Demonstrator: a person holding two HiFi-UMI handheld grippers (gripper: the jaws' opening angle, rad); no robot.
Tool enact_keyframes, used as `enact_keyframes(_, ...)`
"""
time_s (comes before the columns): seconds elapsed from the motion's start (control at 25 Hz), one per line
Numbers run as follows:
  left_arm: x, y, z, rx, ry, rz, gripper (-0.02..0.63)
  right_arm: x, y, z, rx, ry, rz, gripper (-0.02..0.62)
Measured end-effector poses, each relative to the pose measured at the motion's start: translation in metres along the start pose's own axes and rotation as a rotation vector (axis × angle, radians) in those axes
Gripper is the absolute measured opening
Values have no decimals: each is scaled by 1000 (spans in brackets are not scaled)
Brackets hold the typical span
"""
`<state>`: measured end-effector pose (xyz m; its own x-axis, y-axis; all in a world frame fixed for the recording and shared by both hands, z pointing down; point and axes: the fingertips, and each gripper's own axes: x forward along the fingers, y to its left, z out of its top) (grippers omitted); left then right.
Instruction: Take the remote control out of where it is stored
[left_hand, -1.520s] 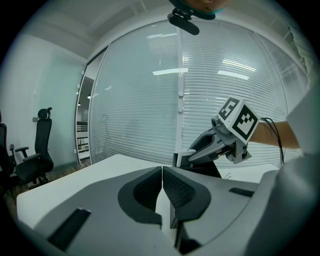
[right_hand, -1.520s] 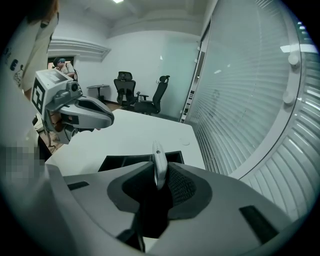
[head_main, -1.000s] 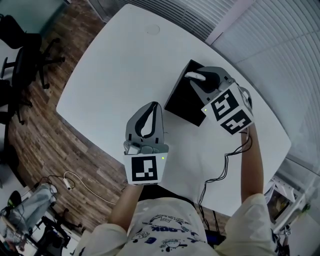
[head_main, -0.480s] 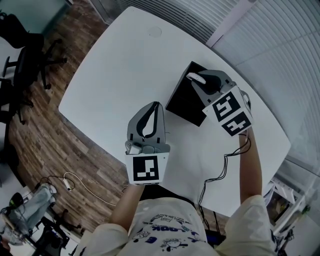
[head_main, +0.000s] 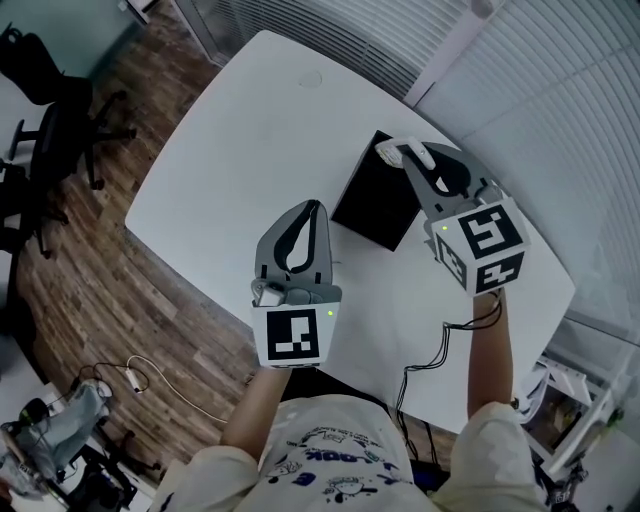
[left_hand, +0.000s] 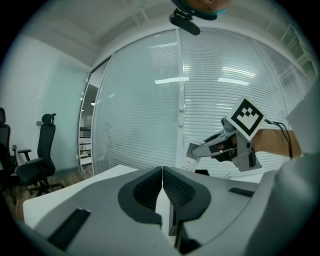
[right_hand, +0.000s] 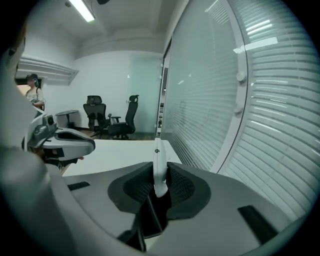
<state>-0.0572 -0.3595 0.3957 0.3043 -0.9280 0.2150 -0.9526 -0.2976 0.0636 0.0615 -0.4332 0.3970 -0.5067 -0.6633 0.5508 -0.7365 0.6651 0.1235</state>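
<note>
Most of the task looks done: the white remote control (right_hand: 159, 170) is clamped by the right gripper (head_main: 404, 157) and raised at one o'clock of the black storage box (head_main: 372, 208). Whether its lower end is clear cannot be told. The left gripper (left_hand: 162, 172), jaws together on nothing, is held at eight o'clock.

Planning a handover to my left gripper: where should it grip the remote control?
I'd grip the remote control at its free end past the right gripper, coming from the left, pads on its broad faces: it is thin, and the other end is clamped.
</note>
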Motion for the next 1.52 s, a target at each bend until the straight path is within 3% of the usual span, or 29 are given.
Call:
enact_keyframes(0.28,-18,-7,22,-7,-46,-8,17,-41,13,18,74,-89,-76,81)
enact_keyframes(0.72,-54,-21,48,2,-102,-22,17,-89,61,12,215,-217,-186,81)
enact_keyframes(1.52,-77,-36,54,19,-113,-45,17,-125,90,-10,327,-237,-279,81)
